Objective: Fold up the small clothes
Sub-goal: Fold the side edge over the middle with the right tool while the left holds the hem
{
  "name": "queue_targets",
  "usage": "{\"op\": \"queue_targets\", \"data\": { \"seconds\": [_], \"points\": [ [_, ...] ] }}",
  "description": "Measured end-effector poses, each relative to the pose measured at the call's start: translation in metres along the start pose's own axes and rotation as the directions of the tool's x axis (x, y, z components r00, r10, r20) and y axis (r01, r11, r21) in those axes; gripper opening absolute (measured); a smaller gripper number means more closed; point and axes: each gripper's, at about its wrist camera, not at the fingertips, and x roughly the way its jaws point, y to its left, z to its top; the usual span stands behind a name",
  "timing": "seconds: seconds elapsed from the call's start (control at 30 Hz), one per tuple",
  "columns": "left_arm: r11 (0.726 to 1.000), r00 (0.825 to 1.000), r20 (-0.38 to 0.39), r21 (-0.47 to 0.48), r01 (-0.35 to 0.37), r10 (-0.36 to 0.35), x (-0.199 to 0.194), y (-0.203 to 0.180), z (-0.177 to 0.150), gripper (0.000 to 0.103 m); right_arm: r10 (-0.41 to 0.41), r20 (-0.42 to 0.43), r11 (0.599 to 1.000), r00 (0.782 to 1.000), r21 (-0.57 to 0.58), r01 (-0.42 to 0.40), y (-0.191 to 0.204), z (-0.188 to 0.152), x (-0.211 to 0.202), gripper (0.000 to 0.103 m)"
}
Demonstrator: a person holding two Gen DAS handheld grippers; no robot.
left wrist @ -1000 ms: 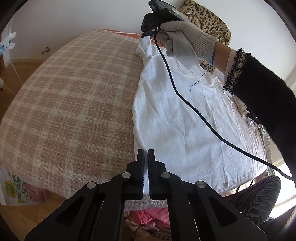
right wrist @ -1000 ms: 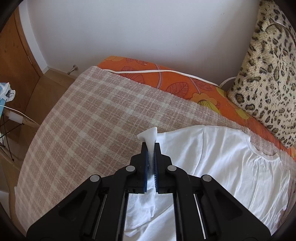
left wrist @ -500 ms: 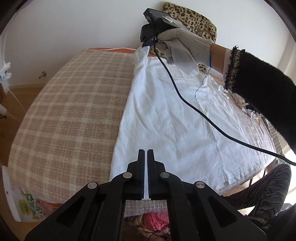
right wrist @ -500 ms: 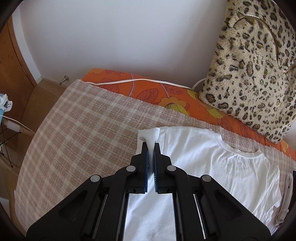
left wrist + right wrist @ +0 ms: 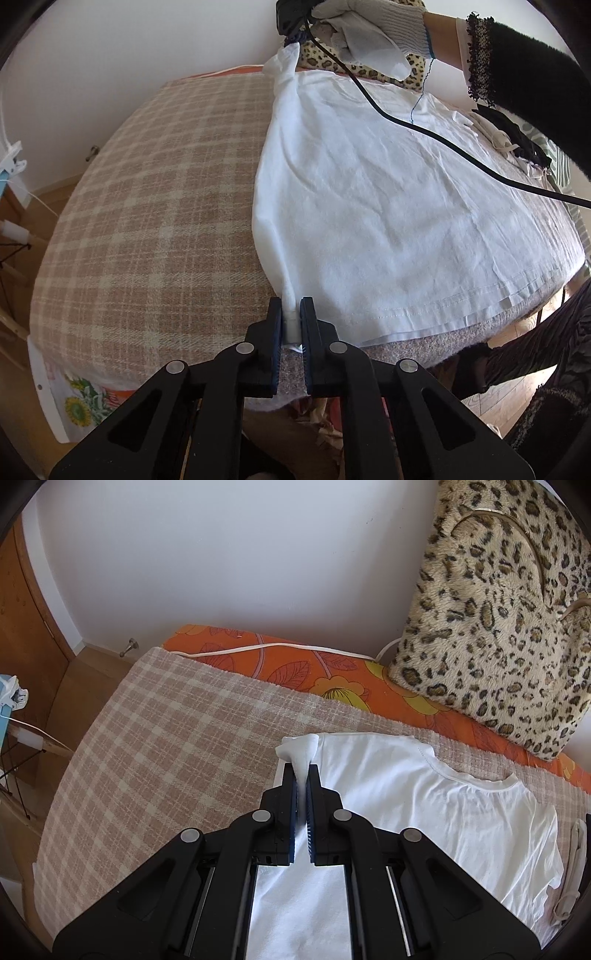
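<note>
A white t-shirt [image 5: 388, 192] lies spread on a plaid blanket [image 5: 155, 221]. My left gripper [image 5: 291, 314] pinches the near left corner of its hem. Its jaws are opening slightly, but the bunched cloth still fills the narrow gap between the pads. My right gripper [image 5: 302, 775] is shut on the t-shirt [image 5: 424, 805] at the far left shoulder, with a tuft of fabric sticking out past its tips. In the left wrist view a gloved hand [image 5: 369, 29] holds that gripper high, so the shirt's left edge is stretched and lifted between both grips.
A leopard-print cushion [image 5: 498, 627] leans on the wall behind an orange flowered sheet [image 5: 295, 668]. A black cable [image 5: 443, 140] trails across the shirt. More small garments [image 5: 517, 144] lie at the right. The plaid blanket [image 5: 166, 731] drops off at the left toward a wooden floor.
The right gripper rose with the shoulder, lifting the shirt's left edge off the blanket. The left gripper shifted and rolled, and the hem cloth between its jaws now shows as a thicker bunch.
</note>
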Motion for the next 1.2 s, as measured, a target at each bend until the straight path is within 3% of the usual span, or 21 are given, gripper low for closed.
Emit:
{"op": "queue_targets", "data": {
  "seconds": [0.2,0.47,0.67,1.2],
  "points": [
    [0.994,0.995,0.064,-0.068,0.087,-0.083,-0.021,0.008,0.006,0.006,0.001,0.004,1.0,1.0,-0.003,-0.001,-0.004,-0.001,-0.004,0.005],
    [0.98,0.971,0.135,0.034,0.194,-0.197,-0.042,-0.038,0.017,0.006,-0.023,0.02,1.0,1.0,0.011,0.023,-0.025,-0.001,-0.016,0.005],
    [0.963,0.959,0.112,0.09,0.252,-0.262,-0.036,-0.061,0.022,0.006,-0.045,0.028,0.998,0.999,0.035,0.044,-0.053,-0.003,-0.026,0.005],
    [0.936,0.952,0.014,0.184,0.299,-0.306,-0.01,-0.112,0.02,0.006,-0.069,-0.025,0.992,0.997,0.107,0.071,-0.125,-0.036,-0.01,0.005]
  ]
}}
